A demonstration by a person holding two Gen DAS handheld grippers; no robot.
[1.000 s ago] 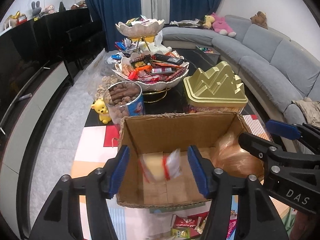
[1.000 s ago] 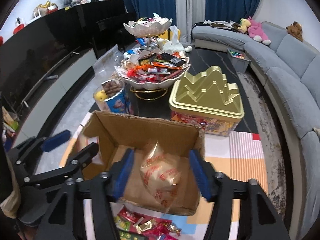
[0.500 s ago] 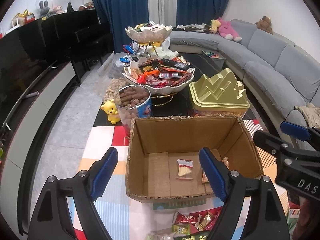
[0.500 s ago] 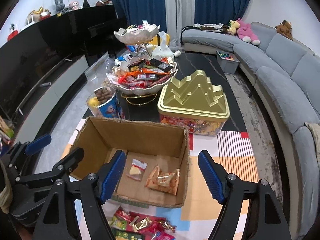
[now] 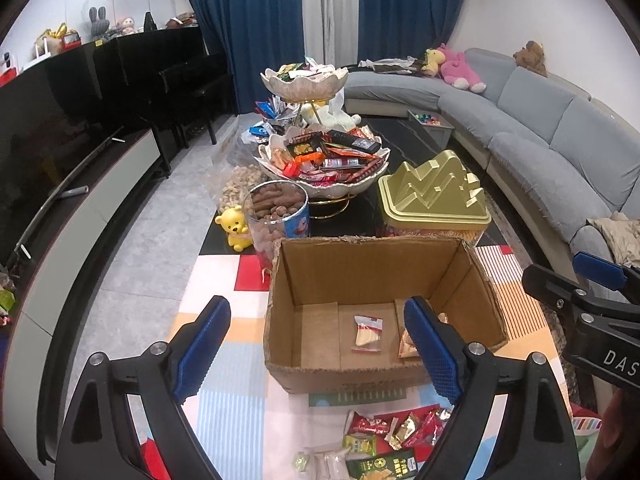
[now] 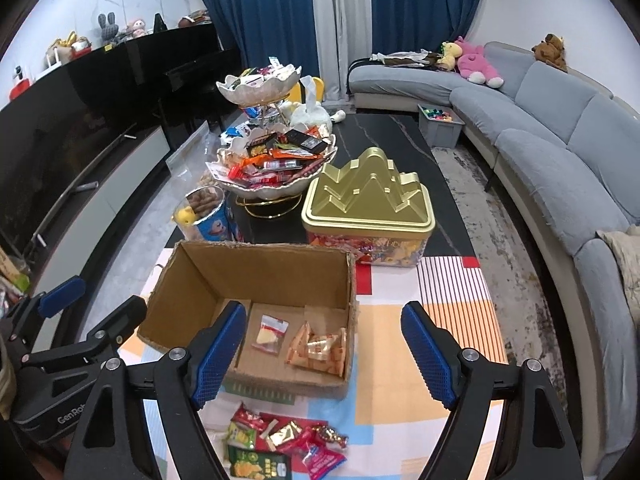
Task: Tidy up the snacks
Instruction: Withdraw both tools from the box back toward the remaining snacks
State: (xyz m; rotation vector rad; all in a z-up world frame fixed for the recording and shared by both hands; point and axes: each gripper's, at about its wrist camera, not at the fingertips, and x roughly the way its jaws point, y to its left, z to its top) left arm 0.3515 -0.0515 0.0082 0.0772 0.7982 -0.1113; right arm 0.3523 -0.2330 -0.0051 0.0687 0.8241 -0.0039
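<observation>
Now both grippers hang empty above the cardboard box (image 5: 384, 308), two snacks dropped inside.

Left gripper (image 5: 320, 354) and right gripper (image 6: 322, 354) each have their blue jaws opening wide with nothing between the pads, angled down toward the box, probably so each released packet falls straight onto its floor. A small clear packet (image 6: 270, 334) with a red strip and a pale yellow piece lies flat near the middle of the box floor; an orange-and-silver crinkled bag (image 6: 318, 350) lies beside it, against the box's right wall. More wrapped snacks (image 6: 280, 440), red, gold and green, wait in a loose pile at the near edge of the table (image 6: 460, 292), just in front of the box.
</observation>
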